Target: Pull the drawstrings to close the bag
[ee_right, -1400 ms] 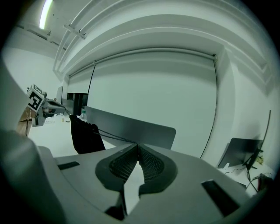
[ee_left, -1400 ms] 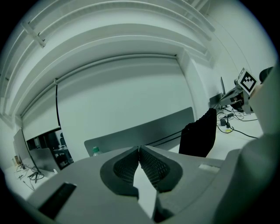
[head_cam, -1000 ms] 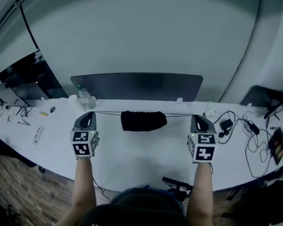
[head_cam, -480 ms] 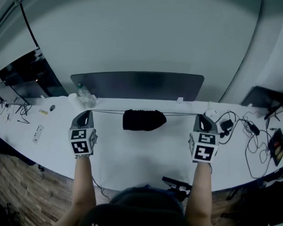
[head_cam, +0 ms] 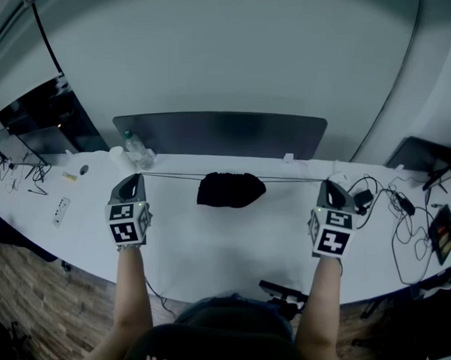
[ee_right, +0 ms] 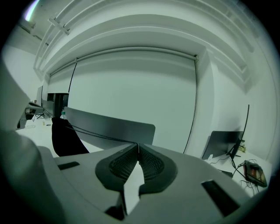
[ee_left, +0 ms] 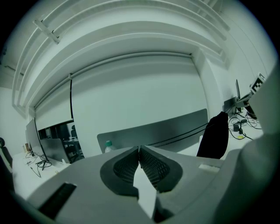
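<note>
A black drawstring bag (head_cam: 229, 189) hangs above the white table (head_cam: 213, 250), strung between two taut black drawstrings (head_cam: 170, 176). My left gripper (head_cam: 137, 176) is shut on the left drawstring ends, which run off to the right in the left gripper view toward the bag (ee_left: 214, 135). My right gripper (head_cam: 327, 182) is shut on the right drawstring ends (head_cam: 292, 180). In the right gripper view the strings (ee_right: 100, 134) lead left from the closed jaws (ee_right: 138, 146) to the bag (ee_right: 65, 138). The left gripper's tips (ee_left: 139, 150) are pressed together.
A dark partition panel (head_cam: 220, 135) stands along the table's far edge. A clear bottle (head_cam: 136, 153) is beside the left gripper. Cables and chargers (head_cam: 392, 207) lie at the right, a monitor (head_cam: 31, 127) and small items (head_cam: 60, 213) at the left.
The right gripper has moved outward to the right and the left slightly left. The strings have drawn tauter and the bag has bunched up narrower.
</note>
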The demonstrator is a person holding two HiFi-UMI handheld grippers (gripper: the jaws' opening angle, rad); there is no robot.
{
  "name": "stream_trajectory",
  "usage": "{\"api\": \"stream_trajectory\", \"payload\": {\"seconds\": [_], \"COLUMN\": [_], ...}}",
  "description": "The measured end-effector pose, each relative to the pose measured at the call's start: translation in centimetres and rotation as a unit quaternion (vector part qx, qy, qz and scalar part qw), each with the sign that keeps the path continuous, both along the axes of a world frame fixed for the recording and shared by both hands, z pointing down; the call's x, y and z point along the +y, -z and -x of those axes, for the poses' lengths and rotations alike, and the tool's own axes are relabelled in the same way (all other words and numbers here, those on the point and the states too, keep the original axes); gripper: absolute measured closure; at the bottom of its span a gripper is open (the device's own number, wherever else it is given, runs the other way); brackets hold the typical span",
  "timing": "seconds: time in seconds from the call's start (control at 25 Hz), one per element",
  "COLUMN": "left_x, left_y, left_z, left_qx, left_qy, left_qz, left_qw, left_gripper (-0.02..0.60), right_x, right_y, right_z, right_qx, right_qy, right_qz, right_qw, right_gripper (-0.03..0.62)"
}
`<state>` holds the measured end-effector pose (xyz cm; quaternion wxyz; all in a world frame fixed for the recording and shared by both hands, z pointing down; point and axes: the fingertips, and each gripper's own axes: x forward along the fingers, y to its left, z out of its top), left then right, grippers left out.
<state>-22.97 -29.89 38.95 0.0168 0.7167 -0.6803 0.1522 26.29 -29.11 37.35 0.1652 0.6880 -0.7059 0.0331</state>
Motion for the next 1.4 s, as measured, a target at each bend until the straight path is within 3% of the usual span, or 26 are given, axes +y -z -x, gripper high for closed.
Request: {"api": "stream_trajectory", "payload": {"seconds": [1.16,1.4], "left_x": [0.1,-0.4], "left_y": [0.4,1.2], "left_z": [1.4,1.3], "left_qx": [-0.005,0.012], "left_qy": [0.016,0.016], "left_qz": [-0.006,-0.015], "left_qw": [0.9998,0.9997], "left_gripper": [0.568,0.568], "right_x": [0.4,-0.3], "right_y": [0.4,1.4], "right_z": [-2.9,-2.5], "right_qx": [-0.004,0.007], "right_qy": [-0.031,-0.023], "right_qz": [-0.008,-0.013], "right_qw": [0.999,1.000], "right_gripper": [0.589,0.589]}}
